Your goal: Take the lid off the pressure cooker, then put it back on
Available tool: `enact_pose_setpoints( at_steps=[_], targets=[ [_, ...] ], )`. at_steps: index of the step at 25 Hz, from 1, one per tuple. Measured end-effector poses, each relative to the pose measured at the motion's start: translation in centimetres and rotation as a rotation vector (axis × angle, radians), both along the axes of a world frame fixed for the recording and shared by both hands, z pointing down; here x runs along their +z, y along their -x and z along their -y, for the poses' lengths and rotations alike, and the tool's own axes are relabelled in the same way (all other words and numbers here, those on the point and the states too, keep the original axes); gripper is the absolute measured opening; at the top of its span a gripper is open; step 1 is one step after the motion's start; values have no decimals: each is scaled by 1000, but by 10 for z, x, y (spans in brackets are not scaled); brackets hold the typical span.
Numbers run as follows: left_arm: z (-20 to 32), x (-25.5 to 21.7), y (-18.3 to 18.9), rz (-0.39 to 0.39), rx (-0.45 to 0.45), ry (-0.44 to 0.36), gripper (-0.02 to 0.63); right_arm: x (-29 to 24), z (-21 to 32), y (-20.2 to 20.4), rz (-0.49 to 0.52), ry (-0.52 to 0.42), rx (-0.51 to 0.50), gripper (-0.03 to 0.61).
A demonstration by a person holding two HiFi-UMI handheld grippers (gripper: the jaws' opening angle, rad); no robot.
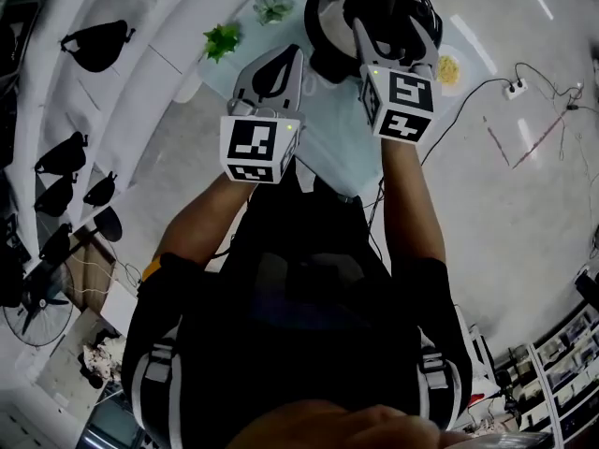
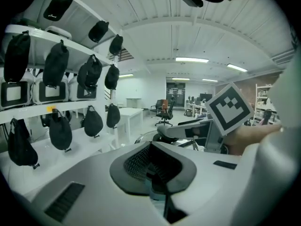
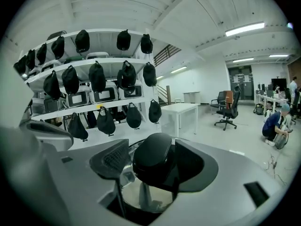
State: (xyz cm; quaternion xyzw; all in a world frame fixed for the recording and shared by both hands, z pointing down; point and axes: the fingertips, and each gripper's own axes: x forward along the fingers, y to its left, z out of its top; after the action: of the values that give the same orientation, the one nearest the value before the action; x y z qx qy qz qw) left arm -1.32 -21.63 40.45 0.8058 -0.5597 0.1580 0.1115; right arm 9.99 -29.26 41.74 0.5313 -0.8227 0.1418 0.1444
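In the head view, the pressure cooker (image 1: 323, 59) stands at the far side of the pale, smooth counter (image 1: 328, 134) with its lid (image 1: 329, 12) seated. The right gripper (image 1: 384, 17) reaches over the lid. The left gripper (image 1: 292, 56) hovers just beside the pot.

In the left gripper view, the dark ribbed pads meet at their tips with nothing between them.

In the right gripper view, the rounded, glossy black knob (image 3: 150, 164) sits between jaws that stand apart, with a gap showing at the left ribbed pad. Shiny domed metal curves below.

For a clean lift, the knob should probably be centred and the pads closed squarely on its flanks, since its smooth rounding could slip. The left jaws might steady the pot.
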Motion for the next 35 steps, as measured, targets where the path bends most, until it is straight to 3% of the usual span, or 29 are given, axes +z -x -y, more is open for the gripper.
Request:
enact_pose_setpoints(
  at_steps=[5, 10, 16, 19, 26, 30, 35],
  targets=[
    [29, 5, 3, -32, 82, 6, 8, 14, 23, 20, -62, 46, 33, 319],
    [60, 10, 7, -52, 156, 23, 8, 26, 46, 17, -130, 82, 127, 331],
    [82, 21, 13, -78, 201, 48, 8, 40, 54, 16, -258, 123, 205, 336],
    [88, 26, 15, -93, 204, 62, 8, 44, 58, 15, -260, 168, 221, 342],
    [90, 41, 19, -106, 206, 98, 8, 44, 56, 15, -258, 188, 171, 336],
    [93, 39, 24, -113, 198, 88, 8, 43, 54, 16, -257, 181, 84, 333],
    [93, 34, 28, -107, 190, 80, 8, 41, 52, 15, -253, 177, 68, 333]
  ],
)
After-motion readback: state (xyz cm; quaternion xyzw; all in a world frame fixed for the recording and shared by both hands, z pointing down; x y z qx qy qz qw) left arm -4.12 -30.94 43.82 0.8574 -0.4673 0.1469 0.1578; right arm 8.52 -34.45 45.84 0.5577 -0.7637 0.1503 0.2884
